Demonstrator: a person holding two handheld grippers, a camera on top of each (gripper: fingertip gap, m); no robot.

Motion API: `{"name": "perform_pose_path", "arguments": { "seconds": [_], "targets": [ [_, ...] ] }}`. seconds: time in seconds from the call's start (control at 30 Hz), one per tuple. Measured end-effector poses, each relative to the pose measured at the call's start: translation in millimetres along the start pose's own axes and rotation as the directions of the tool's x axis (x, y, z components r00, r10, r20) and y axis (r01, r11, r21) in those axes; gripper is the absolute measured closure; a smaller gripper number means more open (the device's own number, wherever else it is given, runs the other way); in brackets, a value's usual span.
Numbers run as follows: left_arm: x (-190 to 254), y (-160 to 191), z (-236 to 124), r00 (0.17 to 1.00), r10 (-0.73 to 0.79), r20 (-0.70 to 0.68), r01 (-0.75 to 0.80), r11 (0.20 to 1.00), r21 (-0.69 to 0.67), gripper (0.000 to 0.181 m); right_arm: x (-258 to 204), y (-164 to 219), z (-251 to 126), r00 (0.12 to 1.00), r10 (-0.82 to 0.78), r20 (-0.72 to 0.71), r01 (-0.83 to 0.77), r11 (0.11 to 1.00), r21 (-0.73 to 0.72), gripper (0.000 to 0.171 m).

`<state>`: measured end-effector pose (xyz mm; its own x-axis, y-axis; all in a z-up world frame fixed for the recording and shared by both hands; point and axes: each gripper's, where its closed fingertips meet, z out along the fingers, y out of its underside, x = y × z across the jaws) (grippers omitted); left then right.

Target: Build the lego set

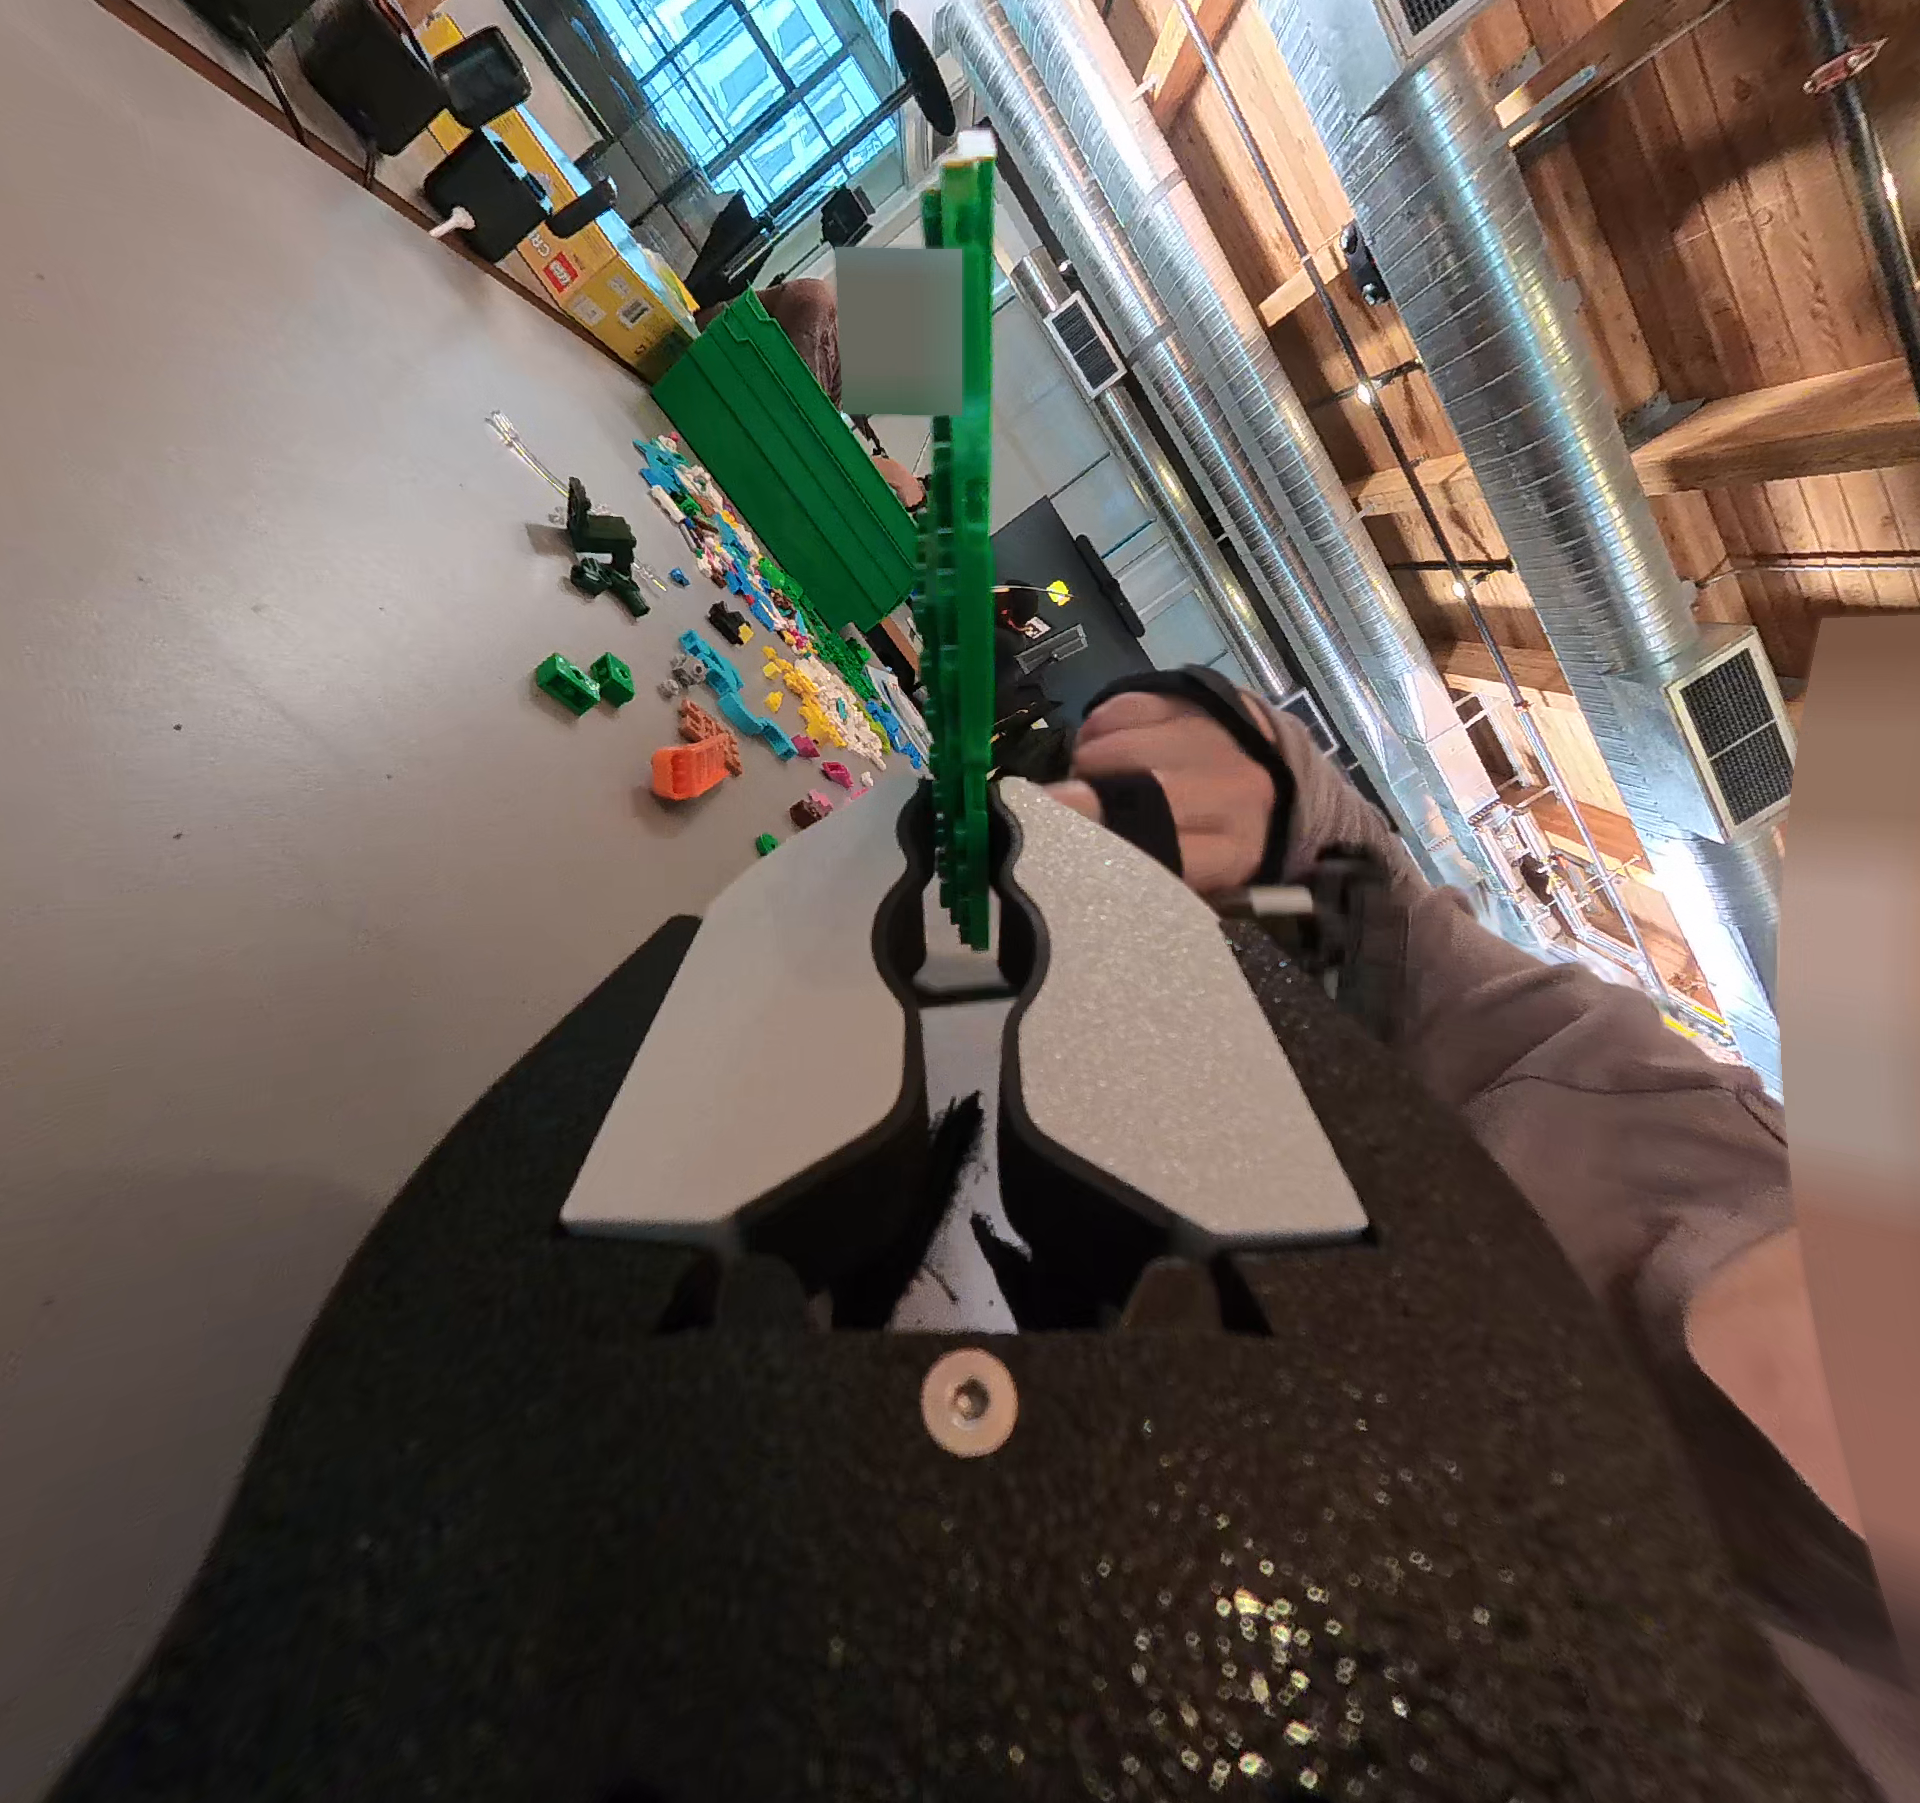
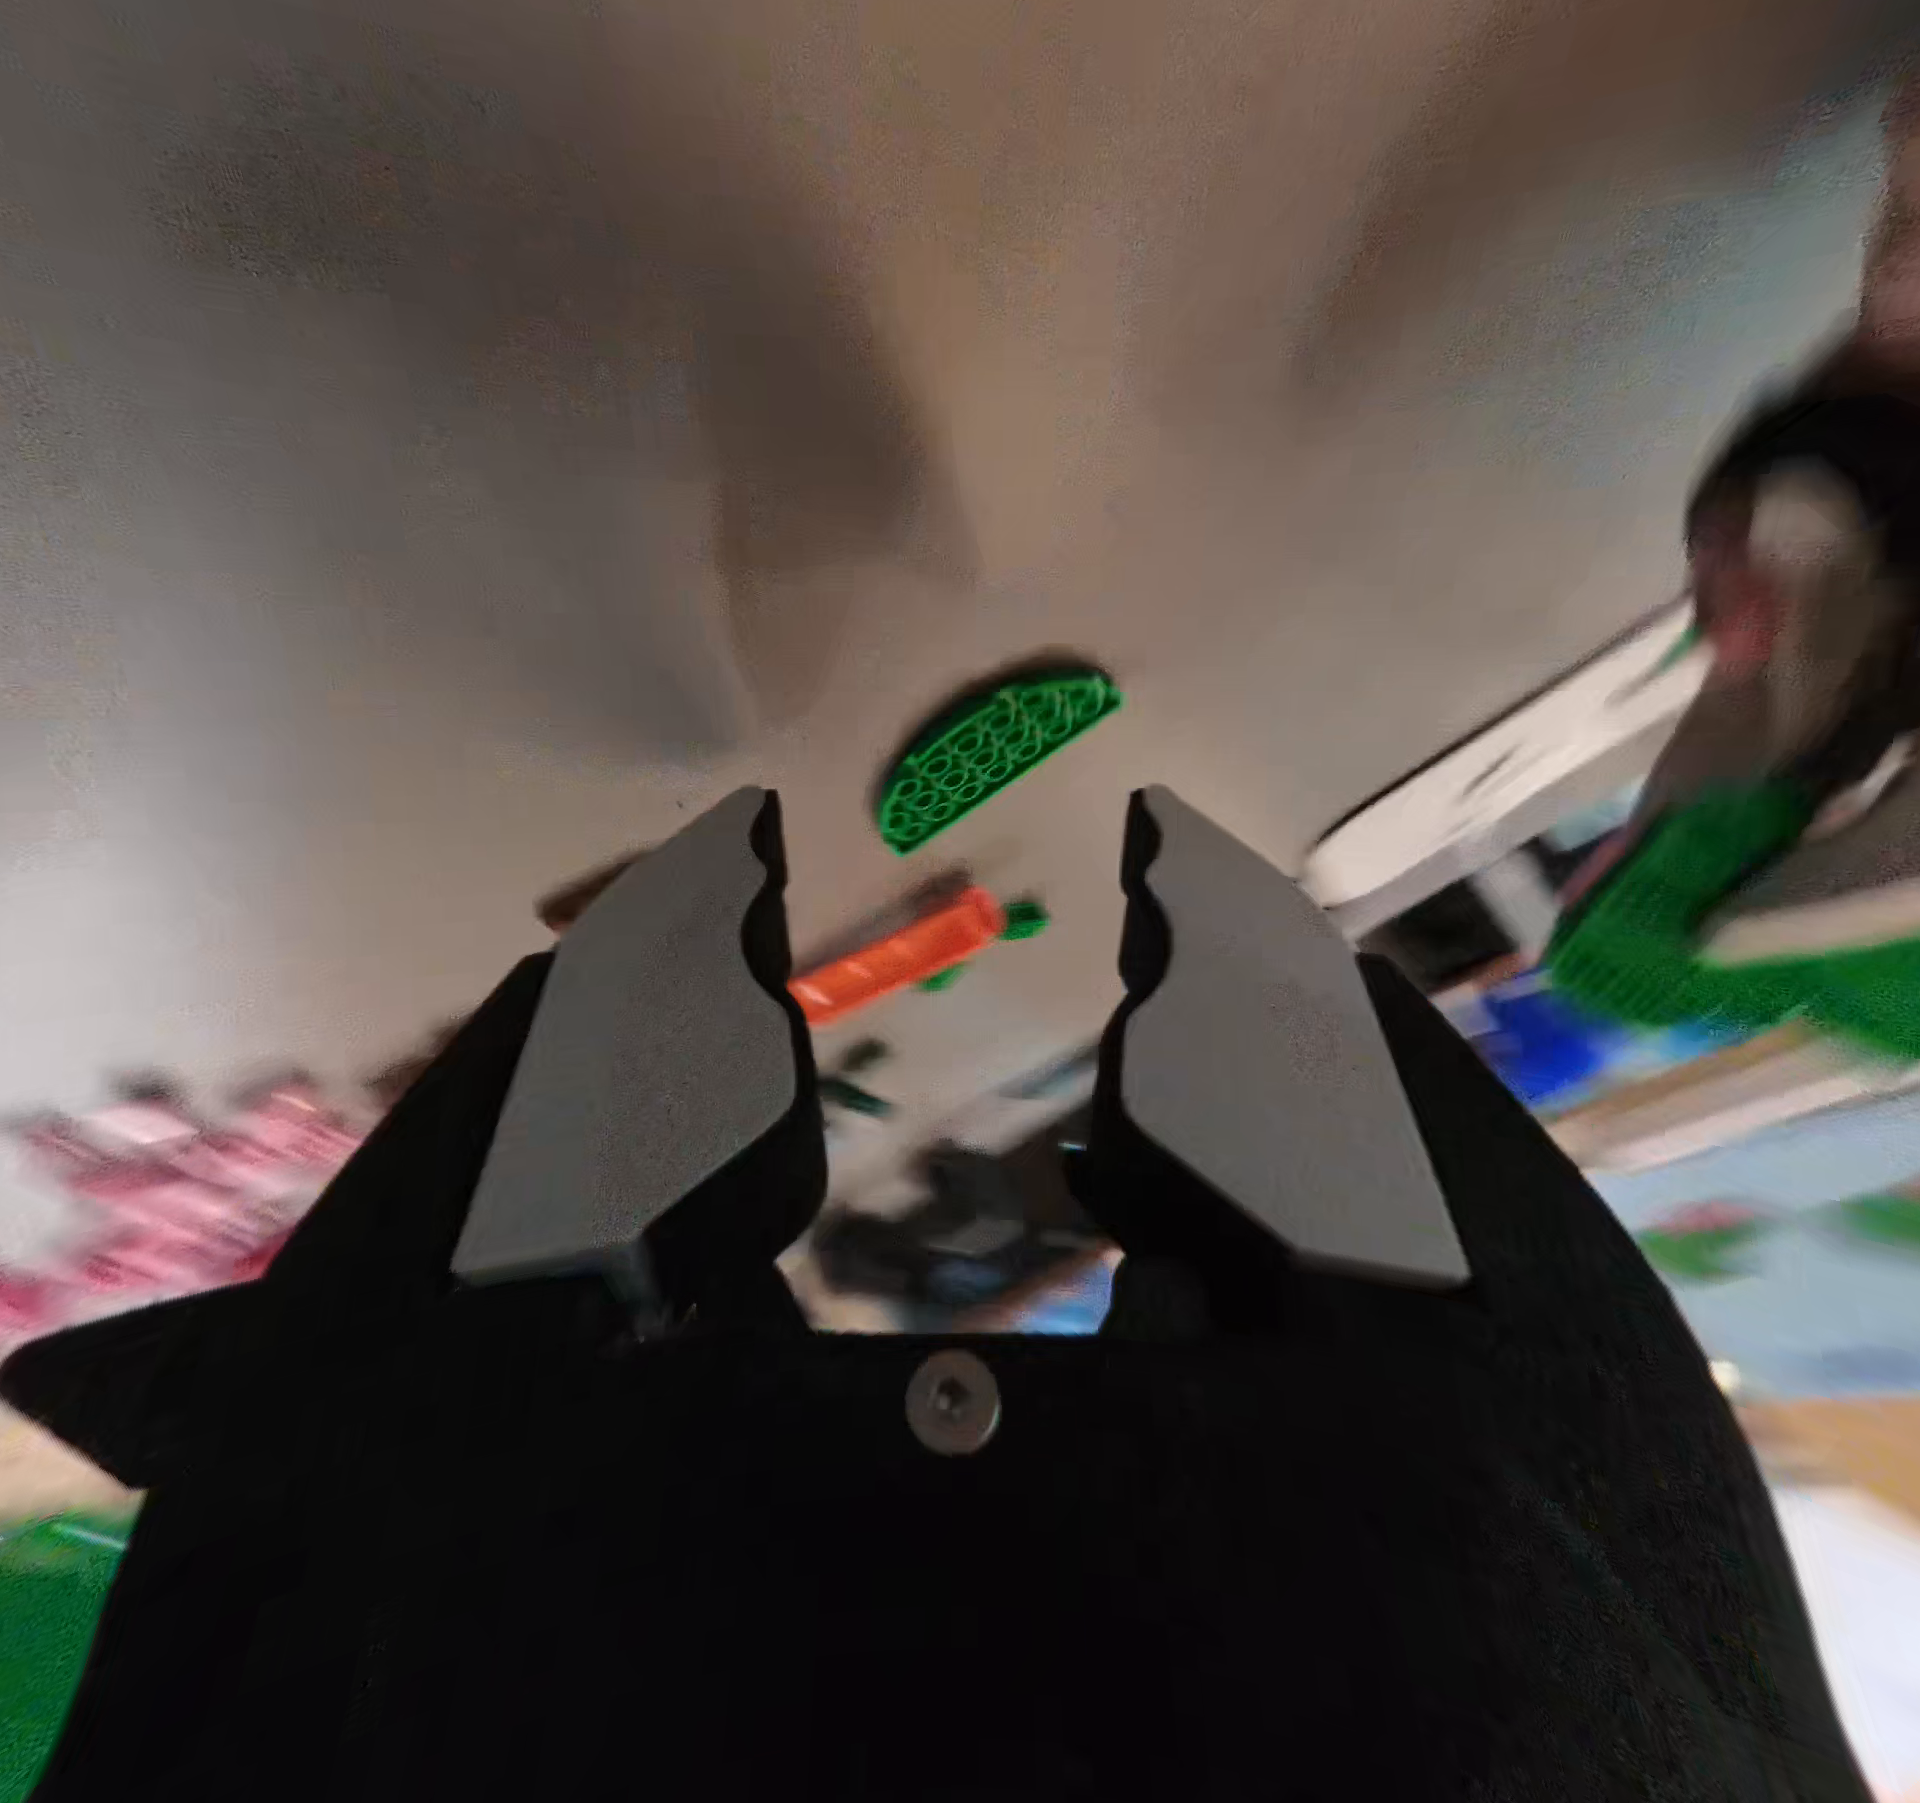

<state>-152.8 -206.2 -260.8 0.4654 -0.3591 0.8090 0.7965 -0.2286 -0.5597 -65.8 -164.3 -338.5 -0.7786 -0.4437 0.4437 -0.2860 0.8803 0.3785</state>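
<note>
Gripping a green lego baseplate (image 1: 961, 527) by its near edge, the left gripper (image 1: 958, 818) has its jaws closed narrow on it, and the plate is seen edge-on, so its studded face is hardly visible and a blurred patch covers part of its far end. Just beside the right finger, a person's hand (image 1: 1174, 777) in a grey sleeve is partly hidden behind the gripper. On the grey table (image 1: 260, 610) farther off lie an orange piece (image 1: 686, 768), two small green bricks (image 1: 584, 681), and a pile of mixed coloured pieces (image 1: 758, 610) near a green bin (image 1: 790, 465); a yellow box (image 1: 582, 257) stands beyond, its printing too small to tell. In the right wrist view the right gripper (image 2: 951, 844) is wide apart and holds nothing. This view is strongly blurred; only a green half-round plate (image 2: 997, 756), lying underside up, and an orange piece (image 2: 904, 948) can be made out ahead of the fingertips.
</note>
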Motion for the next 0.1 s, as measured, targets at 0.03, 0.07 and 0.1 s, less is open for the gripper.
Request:
{"name": "perform_pose_path", "arguments": {
  "seconds": [0.03, 0.07, 0.1],
  "targets": [
    [1.0, 0.1, 0.4, 1.000, 0.001, -0.002, -0.001, 1.000, 0.001, 0.173, 1.3, 2.8, -1.4, 0.960, 0.280, 0.022, -0.281, 0.959, 0.041, 0.114],
    [2.3, 0.4, 0.9, 1.000, 0.000, -0.007, 0.000, 1.000, -0.001, 0.173, 2.0, 8.6, 0.7, 0.802, 0.594, 0.062, -0.596, 0.801, 0.047, 0.115],
    [3.5, 1.3, 1.7, 1.000, -0.001, -0.011, 0.001, 1.000, -0.004, 0.173, -6.7, 11.9, 4.8, 0.529, 0.834, 0.158, -0.844, 0.537, -0.009, 0.116]
  ]
}}
